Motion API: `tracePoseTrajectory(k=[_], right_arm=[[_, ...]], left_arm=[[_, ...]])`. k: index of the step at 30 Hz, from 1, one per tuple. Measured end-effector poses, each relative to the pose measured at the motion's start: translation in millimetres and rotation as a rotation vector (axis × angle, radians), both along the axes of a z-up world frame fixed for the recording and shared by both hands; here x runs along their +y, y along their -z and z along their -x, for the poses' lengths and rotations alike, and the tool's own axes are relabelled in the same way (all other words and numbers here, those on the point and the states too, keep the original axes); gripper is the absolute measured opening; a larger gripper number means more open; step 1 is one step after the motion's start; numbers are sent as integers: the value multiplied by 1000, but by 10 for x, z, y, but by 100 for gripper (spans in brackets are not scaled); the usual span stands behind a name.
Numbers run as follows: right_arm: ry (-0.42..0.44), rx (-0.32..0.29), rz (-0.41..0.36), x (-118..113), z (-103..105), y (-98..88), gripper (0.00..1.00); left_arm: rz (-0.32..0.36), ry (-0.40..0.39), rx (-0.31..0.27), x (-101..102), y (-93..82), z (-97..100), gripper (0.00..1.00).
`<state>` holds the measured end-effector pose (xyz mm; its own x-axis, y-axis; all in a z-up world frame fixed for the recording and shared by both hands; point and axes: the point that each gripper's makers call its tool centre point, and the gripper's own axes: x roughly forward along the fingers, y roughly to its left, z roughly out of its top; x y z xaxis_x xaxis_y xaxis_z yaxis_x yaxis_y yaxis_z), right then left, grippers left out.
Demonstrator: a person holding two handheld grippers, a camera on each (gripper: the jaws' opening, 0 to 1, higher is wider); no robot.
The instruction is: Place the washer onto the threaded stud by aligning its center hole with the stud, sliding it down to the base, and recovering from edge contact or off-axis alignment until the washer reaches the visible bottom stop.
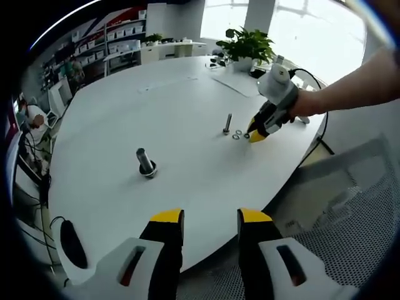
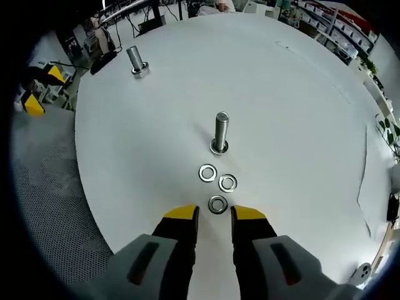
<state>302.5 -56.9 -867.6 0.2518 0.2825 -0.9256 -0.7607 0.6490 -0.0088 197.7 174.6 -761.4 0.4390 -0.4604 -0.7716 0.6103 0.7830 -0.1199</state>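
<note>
Just ahead of the right gripper (image 2: 214, 219) jaws lies a washer (image 2: 217, 204).

Both views over shared table (image 1: 187, 156)

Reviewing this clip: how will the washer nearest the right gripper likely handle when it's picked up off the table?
The washer lies flat on the smooth white table, so the right gripper will probably struggle to get under its thin edge; it may skid instead. It looks like stiff metal, unlikely to bend. Pushed, it could bump the two neighbouring washers.
</note>
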Motion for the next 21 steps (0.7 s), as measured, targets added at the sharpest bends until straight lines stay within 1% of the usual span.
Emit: tracePoseTrajectory(k=[3,5,7,8,10,15,18,21], right_arm=[[-11,8,13,2,-17,2,18],[-38,34,46,10,-31,4,16],[-91,73,106,7,-25,9,16],[-135,89,133,19,-40,22,15],[-186,112,169,32,-32,18,15],[-195,155,204,40,-40,18,14],[-238,157,233,48,-21,16,15],[-245,151,238,46,-16,9,15]], left_arm=[[-4,5,-3,1,1,-3,32],[-1,3,-7,2,-14,-12,32],[1,2,-7,4,-15,-17,32],[-1,2,-6,5,-11,-15,32],[-6,5,-5,6,-3,-9,32],[-8,3,-2,13,2,-6,32],[-12,8,2,10,13,0,32],[-16,9,2,13,17,4,32]])
